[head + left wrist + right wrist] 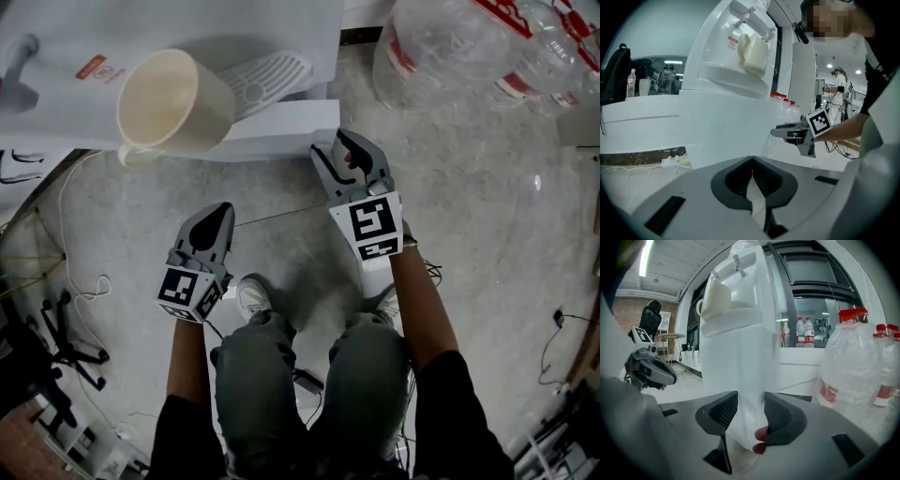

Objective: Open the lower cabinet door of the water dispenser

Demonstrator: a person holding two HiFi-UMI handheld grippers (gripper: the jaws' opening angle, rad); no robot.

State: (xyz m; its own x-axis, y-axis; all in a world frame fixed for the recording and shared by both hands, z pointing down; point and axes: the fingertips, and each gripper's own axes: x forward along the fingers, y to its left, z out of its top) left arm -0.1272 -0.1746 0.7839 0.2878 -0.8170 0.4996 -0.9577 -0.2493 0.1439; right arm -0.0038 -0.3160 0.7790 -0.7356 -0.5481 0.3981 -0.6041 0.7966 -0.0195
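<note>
Two steps of this job remain, by the look of it: the grip and the pull. The lower cabinet door (723, 133) of the water dispenser (281, 127) lies flush with the white body under the drip tray where the cup (173, 103) stands, so judge it as still shut. Your right gripper (349, 155) is down at the cabinet's near corner. Its jaws stand apart, with the corner's white vertical edge showing in the gap between the pads. They do not look clamped on it, so nothing is held there yet. Your left gripper (217, 216) hangs lower and to the left, apart from the dispenser, with its jaws closed together on nothing. What remains is for you to seat the right pads on the door's edge, close on it, and swing the door out towards your knees.
</note>
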